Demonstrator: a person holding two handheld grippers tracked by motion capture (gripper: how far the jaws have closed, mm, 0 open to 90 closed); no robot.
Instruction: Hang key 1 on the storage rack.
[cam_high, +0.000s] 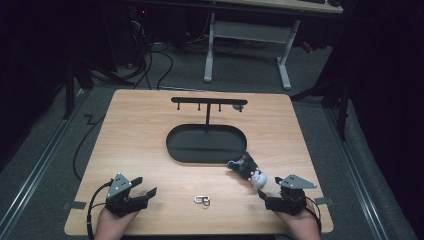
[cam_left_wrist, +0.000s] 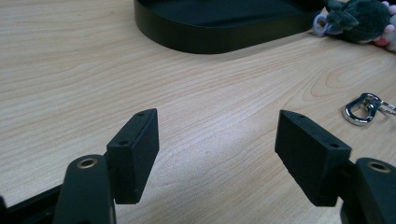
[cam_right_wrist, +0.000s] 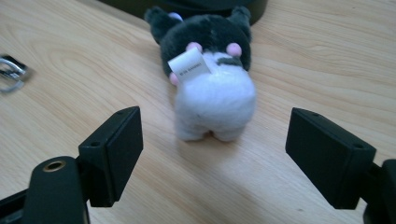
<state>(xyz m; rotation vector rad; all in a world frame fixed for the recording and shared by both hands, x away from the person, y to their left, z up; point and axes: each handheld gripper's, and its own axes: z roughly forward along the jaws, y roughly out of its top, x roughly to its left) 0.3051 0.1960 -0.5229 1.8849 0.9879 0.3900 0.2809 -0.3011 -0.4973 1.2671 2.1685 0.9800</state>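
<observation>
Two grippers rest near the person's edge of the wooden surface (cam_high: 140, 130), one in each hand. In the high view the left gripper (cam_high: 146, 186) sits at about 7 o'clock from the black oval tray (cam_high: 175, 145), and the right gripper (cam_high: 265, 196) sits at about 5 o'clock from it. Both have their jaws spread wide apart with nothing between them.

A small plush toy (cam_high: 248, 170) lies on the surface just at the tray's 4 o'clock rim, close ahead of the right gripper. In the right gripper view the toy (cam_right_wrist: 212, 88) lies straight ahead at 12 o'clock beyond the open jaws, its white rear end nearest the camera, its dark grey head pointing toward the tray, and a small white tag on its back. It is apart from both jaws.

A silver metal clip (cam_high: 202, 200) lies on the surface between the two grippers, at 6 o'clock from the tray. In the left gripper view the clip (cam_left_wrist: 362, 109) shows at about 2 o'clock from the jaws, well clear of them.

A black T-shaped stand (cam_high: 208, 102) with small hooks along its crossbar rises from the far part of the tray.
</observation>
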